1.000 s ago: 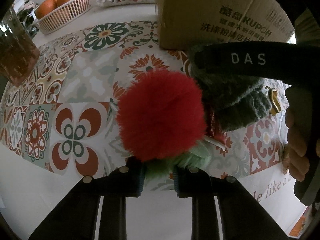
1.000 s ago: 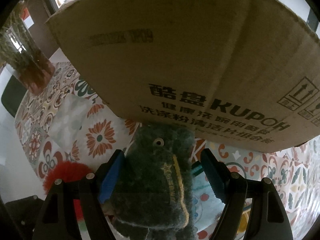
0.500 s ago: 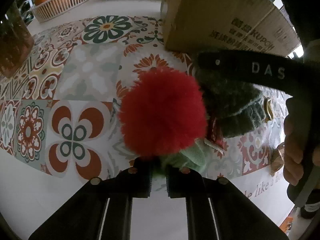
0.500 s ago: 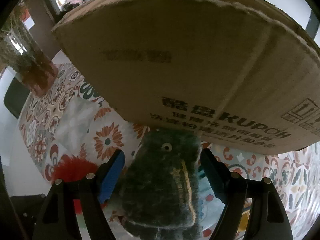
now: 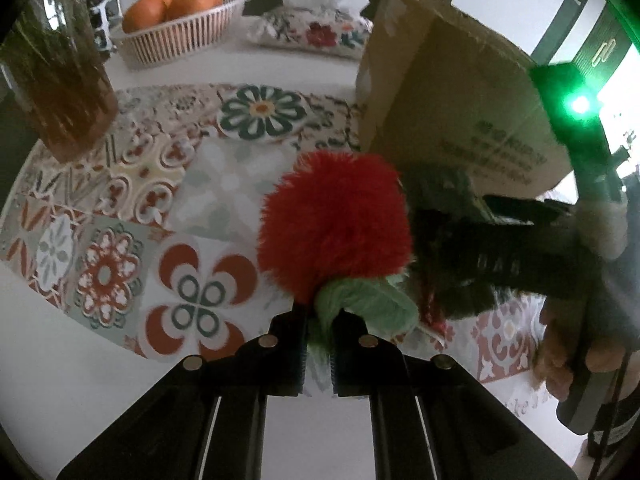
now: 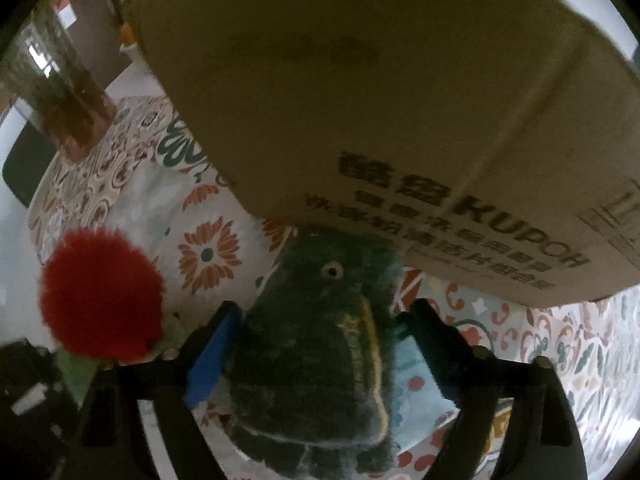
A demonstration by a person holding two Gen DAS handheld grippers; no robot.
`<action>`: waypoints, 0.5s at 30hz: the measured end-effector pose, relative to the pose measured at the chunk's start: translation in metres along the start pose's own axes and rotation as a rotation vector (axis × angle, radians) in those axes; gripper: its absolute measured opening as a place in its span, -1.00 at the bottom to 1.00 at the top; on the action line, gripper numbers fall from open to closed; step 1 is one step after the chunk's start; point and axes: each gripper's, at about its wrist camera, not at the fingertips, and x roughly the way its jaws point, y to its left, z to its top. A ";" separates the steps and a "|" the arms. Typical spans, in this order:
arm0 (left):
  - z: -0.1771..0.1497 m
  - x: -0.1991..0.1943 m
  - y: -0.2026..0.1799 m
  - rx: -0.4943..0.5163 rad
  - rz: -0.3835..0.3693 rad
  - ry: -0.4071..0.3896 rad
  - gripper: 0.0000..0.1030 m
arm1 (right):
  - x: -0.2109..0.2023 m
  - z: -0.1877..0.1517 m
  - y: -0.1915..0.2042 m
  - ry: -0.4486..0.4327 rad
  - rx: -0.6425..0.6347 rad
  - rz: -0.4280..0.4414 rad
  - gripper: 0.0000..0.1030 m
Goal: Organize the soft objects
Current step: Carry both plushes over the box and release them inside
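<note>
Patterned mat (image 5: pixel 224 184) lying under everything. Left gripper (image 5: pixel 319 344) pinching pompom (image 5: pixel 336 228) by its green stem; might slip. Right gripper (image 6: pixel 320 344) opening around dark plush (image 6: pixel 320 336) beside box (image 6: pixel 400 100); plush risks snagging.

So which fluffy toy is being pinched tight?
The red pompom toy: the left hand-held gripper pinches its green stem. The dark green plush sits between opening jaws.

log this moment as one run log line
left claw: shut on red pompom toy's green stem | right claw: opening around dark green plush | cardboard box: behind
</note>
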 end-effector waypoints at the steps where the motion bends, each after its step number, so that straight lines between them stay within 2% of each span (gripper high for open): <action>1: 0.002 -0.002 0.001 0.000 0.012 -0.014 -0.80 | 0.002 0.000 0.002 -0.002 -0.010 -0.013 0.72; 7: 0.004 -0.003 0.002 -0.005 0.024 -0.030 -0.87 | 0.009 -0.002 0.012 -0.026 -0.052 -0.088 0.70; 8: 0.004 -0.001 0.003 -0.007 0.022 -0.032 -0.87 | 0.009 -0.003 0.013 -0.033 -0.054 -0.097 0.62; 10: 0.005 0.001 0.003 0.000 0.017 -0.040 -0.88 | 0.008 -0.005 0.018 -0.054 -0.059 -0.147 0.34; 11: 0.006 0.002 0.003 0.006 0.014 -0.043 -0.89 | 0.007 -0.006 0.018 -0.063 -0.060 -0.165 0.13; 15: 0.007 0.008 0.006 -0.002 -0.013 -0.033 -0.90 | -0.003 -0.011 0.014 -0.098 -0.029 -0.163 -0.30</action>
